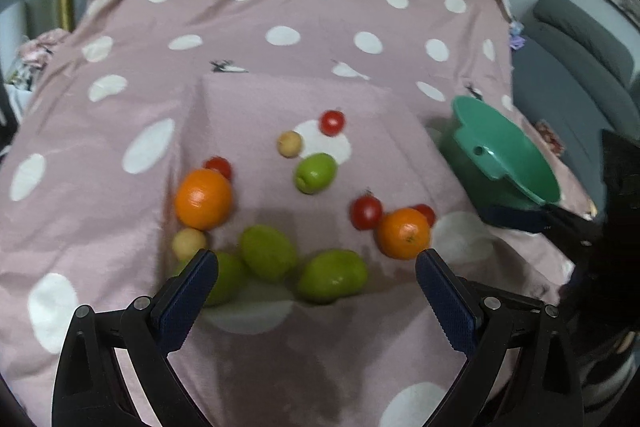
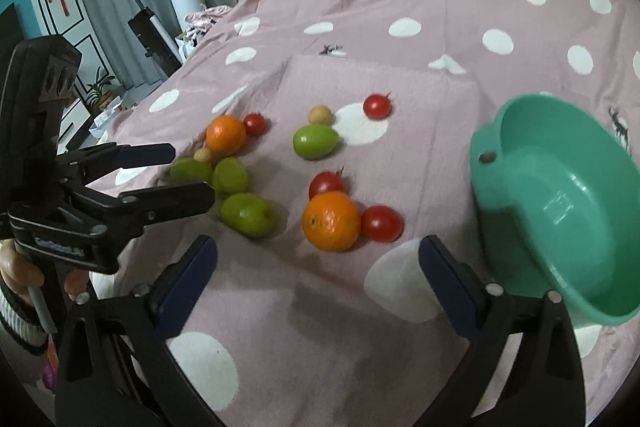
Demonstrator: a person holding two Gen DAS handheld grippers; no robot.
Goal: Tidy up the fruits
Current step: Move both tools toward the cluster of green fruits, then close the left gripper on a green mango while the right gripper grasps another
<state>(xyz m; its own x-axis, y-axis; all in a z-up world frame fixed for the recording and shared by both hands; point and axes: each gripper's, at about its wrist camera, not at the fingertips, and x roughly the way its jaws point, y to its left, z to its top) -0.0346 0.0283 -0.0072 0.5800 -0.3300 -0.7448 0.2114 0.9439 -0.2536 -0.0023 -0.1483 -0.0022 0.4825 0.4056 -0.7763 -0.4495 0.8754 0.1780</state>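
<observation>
Fruits lie scattered on a pink polka-dot cloth (image 1: 120, 75). Two oranges (image 1: 203, 199) (image 1: 404, 233), several green fruits (image 1: 267, 251) (image 1: 332, 275) (image 1: 315, 173), several small red fruits (image 1: 366, 213) (image 1: 332, 122) and two small beige fruits (image 1: 289, 143) (image 1: 189, 243) show in the left wrist view. My left gripper (image 1: 316, 267) is open, just above the near green fruits. My right gripper (image 2: 318, 255) is open and empty, near an orange (image 2: 331, 221). The left gripper (image 2: 184, 173) also shows in the right wrist view, over the green fruits (image 2: 230, 175). A green bowl (image 2: 560, 203) stands tilted at the right.
The green bowl (image 1: 500, 155) sits at the cloth's right edge beside a grey sofa (image 1: 580, 67). Curtains hang behind. A vacuum (image 2: 148, 27) and a plant (image 2: 100, 87) stand on the floor at the left.
</observation>
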